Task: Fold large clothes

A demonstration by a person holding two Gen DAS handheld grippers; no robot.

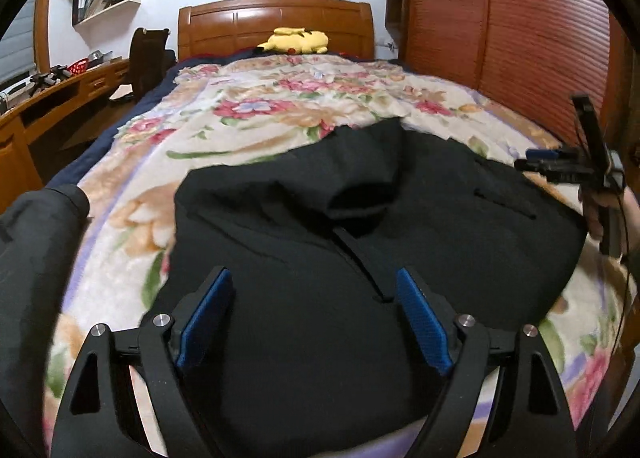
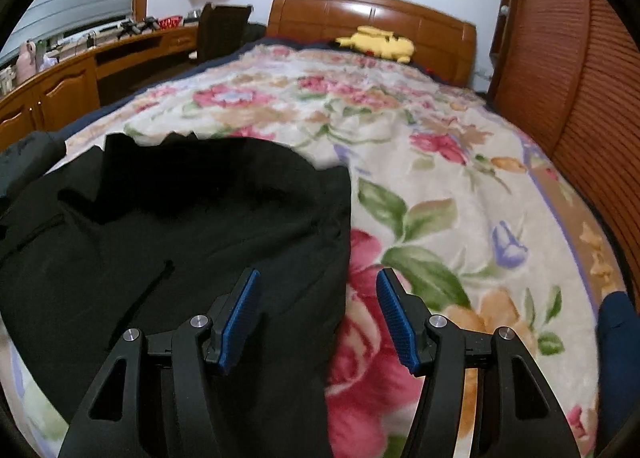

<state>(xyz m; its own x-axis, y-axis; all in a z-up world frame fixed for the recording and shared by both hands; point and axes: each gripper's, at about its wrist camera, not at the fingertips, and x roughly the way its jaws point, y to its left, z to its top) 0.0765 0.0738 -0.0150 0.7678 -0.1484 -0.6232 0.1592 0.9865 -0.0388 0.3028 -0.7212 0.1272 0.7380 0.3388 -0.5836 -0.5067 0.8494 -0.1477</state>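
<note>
Left tool (image 1: 314, 312): held low over the near part of the hoodie (image 1: 360, 250), pointing toward the headboard (image 1: 276, 23). Jaws spread wide, nothing between the blue ribbed pads (image 1: 206, 318); contact with the cloth cannot be told.

Right tool (image 2: 318, 314): low over the hoodie's right edge, left finger above black cloth, right finger above the blanket (image 2: 460, 185). Jaws wide apart, empty. In the left view it shows at the bed's right edge, side-on and blurred, gripped by a hand (image 1: 608, 213).

Hoodie: black, soft, matte; lies flat near the foot of the bed, hood (image 1: 360, 173) bunched toward the headboard. Folds hard to read in the black.

Blanket: plush, floral. Yellow plush toy (image 1: 296, 41) at the headboard.
</note>
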